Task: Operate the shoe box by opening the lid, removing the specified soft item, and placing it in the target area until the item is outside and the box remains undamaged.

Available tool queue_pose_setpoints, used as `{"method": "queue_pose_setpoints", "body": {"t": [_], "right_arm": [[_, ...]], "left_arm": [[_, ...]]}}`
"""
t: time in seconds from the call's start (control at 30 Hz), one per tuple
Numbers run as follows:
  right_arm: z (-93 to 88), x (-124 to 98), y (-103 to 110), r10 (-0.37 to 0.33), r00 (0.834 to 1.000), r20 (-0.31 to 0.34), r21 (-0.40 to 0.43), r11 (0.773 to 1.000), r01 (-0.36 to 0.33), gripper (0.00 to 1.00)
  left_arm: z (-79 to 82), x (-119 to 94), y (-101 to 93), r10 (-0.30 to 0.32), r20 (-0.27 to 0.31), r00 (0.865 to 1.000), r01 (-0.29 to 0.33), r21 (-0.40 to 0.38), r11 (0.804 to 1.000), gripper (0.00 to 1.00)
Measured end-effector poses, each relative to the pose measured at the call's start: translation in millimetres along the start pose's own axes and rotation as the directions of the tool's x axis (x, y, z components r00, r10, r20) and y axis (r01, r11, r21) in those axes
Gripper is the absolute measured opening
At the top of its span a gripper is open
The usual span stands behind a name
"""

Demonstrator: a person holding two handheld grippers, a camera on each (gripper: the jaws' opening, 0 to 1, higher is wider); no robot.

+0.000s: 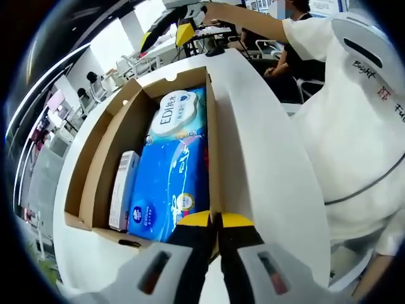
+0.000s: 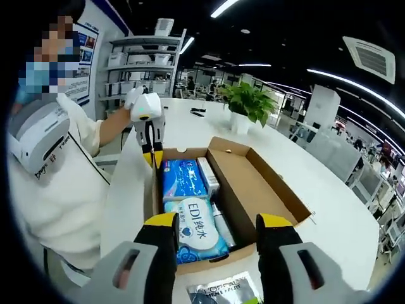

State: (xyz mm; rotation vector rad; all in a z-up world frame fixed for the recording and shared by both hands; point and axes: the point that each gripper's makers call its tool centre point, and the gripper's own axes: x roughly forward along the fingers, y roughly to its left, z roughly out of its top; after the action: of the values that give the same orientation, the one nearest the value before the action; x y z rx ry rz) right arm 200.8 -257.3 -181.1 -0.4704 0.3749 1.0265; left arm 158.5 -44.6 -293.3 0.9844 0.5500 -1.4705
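Gripping box wall (image 1: 213, 158), left gripper (image 1: 215, 220)

One box (image 2: 253, 183) stands open on the one white desk (image 2: 329, 190), its lid (image 1: 259, 158) swung out flat. Inside I count four things: two soft packs, a blue one (image 2: 179, 179) at twelve o'clock of a white-topped EDI one (image 2: 197, 233), one slim carton (image 2: 207, 174) at their three o'clock, and one tube (image 2: 223, 227) below it. One foil sachet (image 2: 221, 292) lies outside at the box's six o'clock. Two claws: the right (image 2: 217, 233) and the left (image 2: 149, 149). One plant (image 2: 248, 101) at twelve o'clock. One person (image 2: 57, 177) at nine o'clock.
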Motion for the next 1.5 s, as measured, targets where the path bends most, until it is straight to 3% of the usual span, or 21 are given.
{"method": "queue_pose_setpoints", "body": {"t": [0.4, 0.43, 0.5, 0.53, 0.6, 0.67, 0.73, 0.83, 1.07, 1.2, 1.27, 1.37, 1.43, 1.47, 1.5], "right_arm": [[-9.5, 23, 12, 0.087, 0.984, -0.155, -0.082, 0.992, -0.101, 0.51], [-8.6, 25, 11, 0.087, 0.983, -0.163, -0.087, 0.991, -0.102, 0.53], [0.4, 28, 21, 0.166, 0.979, -0.122, -0.049, 0.984, -0.173, 0.59], [3.2, 29, 20, 0.171, 0.979, -0.115, -0.017, 0.985, -0.174, 0.60], [1.1, 32, 8, 0.132, 0.980, -0.151, -0.039, 0.989, -0.140, 0.58], [1.0, 37, 8, 0.142, 0.974, -0.176, -0.060, 0.986, -0.155, 0.59], [-1.1, 44, 9, 0.152, 0.967, -0.205, -0.044, 0.985, -0.164, 0.60], [-12.8, 52, 12, 0.150, 0.949, -0.276, -0.083, 0.980, -0.179, 0.61], [-13.8, 59, 8, 0.151, 0.948, -0.279, -0.053, 0.984, -0.172, 0.62], [-16.6, 62, 11, 0.170, 0.932, -0.319, -0.071, 0.977, -0.202, 0.62], [-22.5, 62, 17, 0.192, 0.909, -0.370, -0.070, 0.970, -0.233, 0.60], [-24.4, 68, 19, 0.178, 0.894, -0.411, -0.106, 0.965, -0.241, 0.61], [-25.8, 69, 30, 0.240, 0.868, -0.435, -0.031, 0.959, -0.281, 0.56], [-24.2, 71, 32, 0.264, 0.865, -0.428, 0.017, 0.959, -0.284, 0.55], [-21.9, 76, 26, 0.241, 0.877, -0.416, 0.004, 0.965, -0.263, 0.57]], "left_arm": [[0.1, 0, 0.5, 0.003, -0.001, 1.000, -0.003, -0.007, 1.000, 0.03], [0.1, 0, 0.5, 0.003, -0.001, 1.000, -0.003, -0.006, 1.000, 0.03], [0.2, 1, 0.5, 0.004, -0.001, 1.000, -0.004, -0.006, 1.000, 0.03], [0.4, 1, 0.5, 0.004, 0.000, 1.000, -0.004, -0.005, 1.000, 0.03], [0.5, 1, 0.4, 0.004, 0.001, 1.000, -0.004, -0.005, 1.000, 0.03], [0.6, 1, 0.4, 0.003, 0.001, 1.000, -0.003, -0.005, 1.000, 0.03], [0.6, 1, 0.5, 0.005, 0.003, 1.000, -0.005, -0.007, 1.000, 0.03], [0.8, 1, 0.6, 0.007, 0.006, 1.000, -0.007, -0.010, 1.000, 0.03], [0.9, 1, 0.7, 0.005, 0.010, 1.000, -0.005, -0.012, 1.000, 0.03], [0.9, 1, 0.8, 0.005, 0.007, 1.000, -0.005, -0.023, 1.000, 0.03], [1.1, 2, 0.9, 0.004, 0.007, 1.000, -0.004, -0.024, 1.000, 0.03], [1.0, 2, 0.8, 0.005, 0.005, 1.000, -0.005, -0.021, 1.000, 0.03], [0.9, 2, 0.9, 0.006, 0.006, 1.000, -0.006, -0.021, 1.000, 0.03], [0.8, 2, 1.0, 0.007, 0.006, 1.000, -0.007, -0.019, 1.000, 0.03], [0.8, 2, 1.0, 0.008, 0.005, 1.000, -0.008, -0.018, 1.000, 0.03]]}}
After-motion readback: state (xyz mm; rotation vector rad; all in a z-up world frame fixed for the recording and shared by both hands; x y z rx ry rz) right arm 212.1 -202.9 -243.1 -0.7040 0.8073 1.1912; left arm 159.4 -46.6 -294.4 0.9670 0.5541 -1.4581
